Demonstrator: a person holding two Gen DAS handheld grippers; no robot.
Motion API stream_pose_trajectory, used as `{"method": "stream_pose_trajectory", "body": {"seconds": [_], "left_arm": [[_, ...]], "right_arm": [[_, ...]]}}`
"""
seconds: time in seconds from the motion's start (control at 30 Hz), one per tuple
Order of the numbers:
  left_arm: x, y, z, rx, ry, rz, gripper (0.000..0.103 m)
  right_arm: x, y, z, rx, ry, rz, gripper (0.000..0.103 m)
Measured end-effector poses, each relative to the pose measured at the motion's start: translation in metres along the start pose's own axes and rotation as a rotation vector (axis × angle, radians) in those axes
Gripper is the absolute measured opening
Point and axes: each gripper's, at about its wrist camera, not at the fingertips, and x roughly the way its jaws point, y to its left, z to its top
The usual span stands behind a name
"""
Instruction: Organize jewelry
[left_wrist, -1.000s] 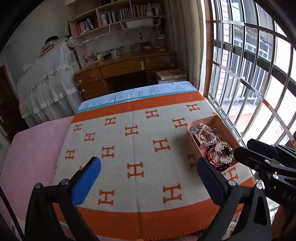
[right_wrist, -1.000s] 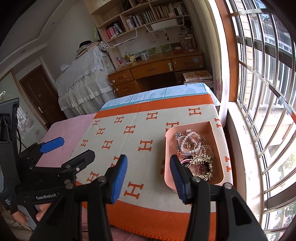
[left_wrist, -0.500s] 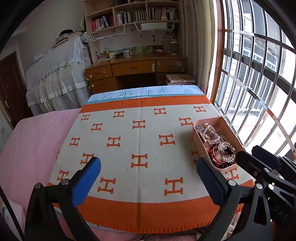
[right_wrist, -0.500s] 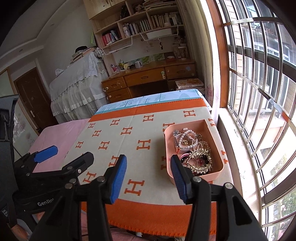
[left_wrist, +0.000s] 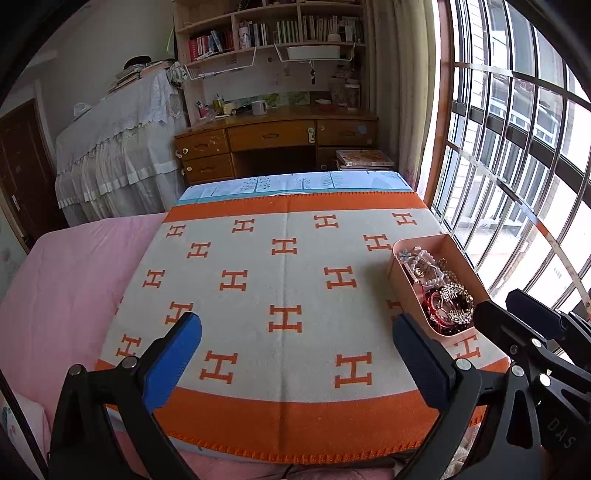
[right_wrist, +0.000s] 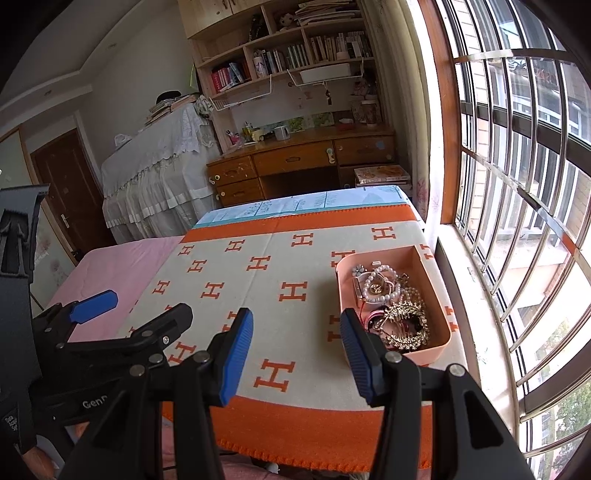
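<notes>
**Both grippers drawn back from the tray**

Since a second ago I've pulled both rigs back and levelled them, so more of the blanket (left_wrist: 288, 280) shows. The pink tray (right_wrist: 439, 343) sits at the blanket's window-side edge, holding tangled jewelry (right_wrist: 391, 306); I can pick out pearls and a gold comb, the rest is a jumble. My left hand-held gripper (left_wrist: 295, 354) hangs released beside the tray, its right finger covering the near corner. My right hand-held gripper (right_wrist: 295, 350) is released too, one finger overlapping the tray's near rim.

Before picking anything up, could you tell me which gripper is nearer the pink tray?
Right gripper: it hovers beside the pink tray. The left gripper sits further left.
</notes>
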Motion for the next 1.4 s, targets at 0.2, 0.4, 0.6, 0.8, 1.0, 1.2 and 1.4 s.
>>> {"method": "stream_pose_trajectory", "body": {"seconds": [0.2, 0.4, 0.6, 0.8, 1.0, 1.2, 1.4], "left_arm": [[0.0001, 0.0004, -0.0001, 0.000, 0.001, -0.002, 0.102], [0.0000, 0.0000, 0.0000, 0.000, 0.001, 0.000, 0.102], [0.0008, 0.0008, 0.0003, -0.001, 0.004, -0.002, 0.102], [0.0035, 0.0006, -0.0006, -0.002, 0.012, -0.002, 0.102], [0.0039, 0.0006, -0.0010, -0.002, 0.013, -0.002, 0.102], [0.0054, 0.0000, -0.0020, -0.004, 0.017, -0.003, 0.102], [0.0064, 0.0000, -0.0028, -0.004, 0.022, -0.004, 0.102]], "right_arm": [[0.0002, 0.0014, 0.0002, 0.000, 0.001, 0.000, 0.050], [0.0004, 0.0015, 0.0003, 0.001, 0.001, 0.001, 0.050], [0.0003, 0.0021, 0.0000, 0.000, 0.003, -0.001, 0.050], [0.0033, 0.0030, -0.0034, 0.000, 0.010, 0.006, 0.050], [0.0033, 0.0031, -0.0029, 0.000, 0.009, 0.004, 0.050], [0.0038, 0.0042, -0.0033, 0.001, 0.011, 0.006, 0.050], [0.0036, 0.0038, -0.0020, 0.001, 0.012, 0.006, 0.050]]}}
